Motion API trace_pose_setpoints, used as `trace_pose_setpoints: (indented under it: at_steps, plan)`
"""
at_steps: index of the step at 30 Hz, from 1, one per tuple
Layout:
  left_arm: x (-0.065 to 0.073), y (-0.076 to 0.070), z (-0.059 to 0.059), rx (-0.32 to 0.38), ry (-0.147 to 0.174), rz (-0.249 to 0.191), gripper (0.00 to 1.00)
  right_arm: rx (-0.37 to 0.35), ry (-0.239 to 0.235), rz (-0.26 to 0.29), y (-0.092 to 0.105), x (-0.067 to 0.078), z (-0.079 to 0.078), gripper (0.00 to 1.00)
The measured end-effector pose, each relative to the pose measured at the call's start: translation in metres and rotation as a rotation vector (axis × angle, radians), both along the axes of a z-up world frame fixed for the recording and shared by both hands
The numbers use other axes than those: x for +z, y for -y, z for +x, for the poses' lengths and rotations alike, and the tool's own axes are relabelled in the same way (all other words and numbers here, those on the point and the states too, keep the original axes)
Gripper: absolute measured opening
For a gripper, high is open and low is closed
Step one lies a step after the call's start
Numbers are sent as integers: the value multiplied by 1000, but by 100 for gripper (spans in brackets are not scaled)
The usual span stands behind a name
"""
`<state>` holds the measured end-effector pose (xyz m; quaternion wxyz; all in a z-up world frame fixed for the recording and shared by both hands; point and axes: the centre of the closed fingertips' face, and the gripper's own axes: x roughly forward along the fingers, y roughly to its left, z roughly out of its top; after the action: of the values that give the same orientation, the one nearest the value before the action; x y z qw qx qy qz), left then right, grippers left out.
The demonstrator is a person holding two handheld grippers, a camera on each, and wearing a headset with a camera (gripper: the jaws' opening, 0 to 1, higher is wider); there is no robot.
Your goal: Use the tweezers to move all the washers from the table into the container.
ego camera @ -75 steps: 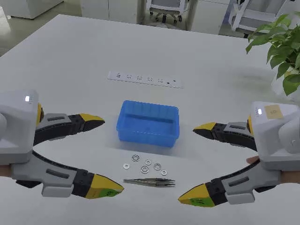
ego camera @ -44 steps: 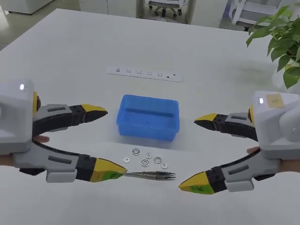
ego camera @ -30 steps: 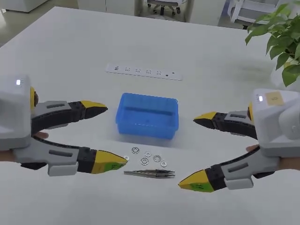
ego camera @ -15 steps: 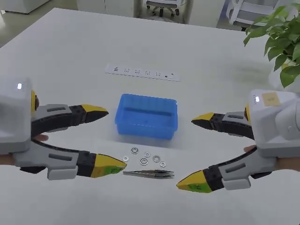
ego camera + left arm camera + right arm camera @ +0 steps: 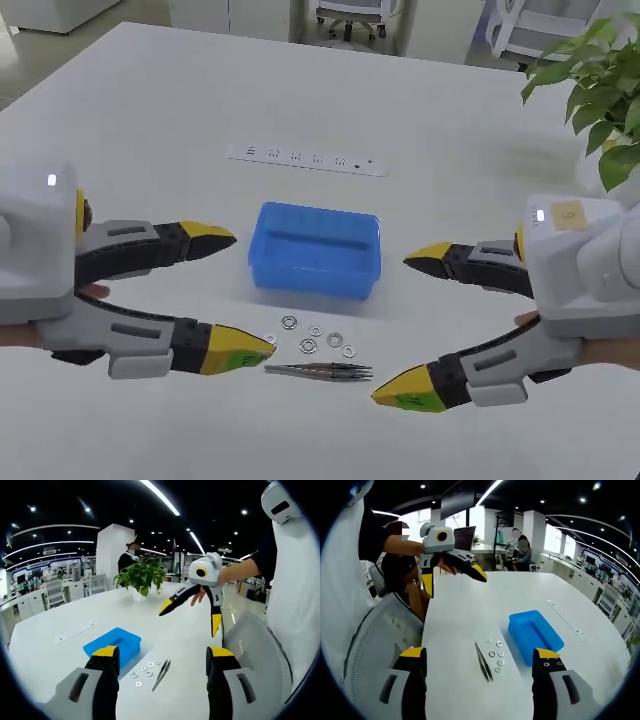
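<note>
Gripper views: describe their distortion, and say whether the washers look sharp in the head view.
Left gripper view: fisheye bows the ceiling lights into arcs. Right gripper view: table edge curves likewise. Head view: undistorted, evenly lit, washers small but sharp.

head view overhead; opposing low gripper views, container in common

Mid-table: container. Just in front of it, on the table: washers, loose cluster. Close in front of washers: tweezers, lying flat, crosswise. Behind container, well apart: power strip, also crosswise. Far right: plant. Left gripper left of washers and tweezers, right gripper right of them, tips pointing inward, container between the upper tips.
</note>
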<state>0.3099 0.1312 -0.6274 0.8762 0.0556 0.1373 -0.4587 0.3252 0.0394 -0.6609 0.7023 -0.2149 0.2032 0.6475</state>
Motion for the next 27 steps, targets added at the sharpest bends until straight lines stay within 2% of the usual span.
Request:
trace_pose_setpoints:
  at_steps: [2,7,9,13,18,24,27]
  plan:
    - [-2,-1,0,2,7,17,75,1,-1,-1,0,0,0,87]
    - [-6,-3,0,3,0,27,74,-4,8,-8,3,-2,2,85]
    - [-7,-3,1,7,-5,29,74,-7,1,-8,3,-4,3,81]
    - [-11,-4,4,15,-11,30,72,-5,-2,-16,2,-8,4,80]
    - [-21,-4,3,-4,-32,59,70,2,-8,-24,0,-13,7,79]
    - [-29,-4,7,10,-38,70,65,5,-17,-43,-1,-21,11,77]
    - [-39,-5,11,10,-48,106,64,5,-26,-50,-1,-27,13,75]
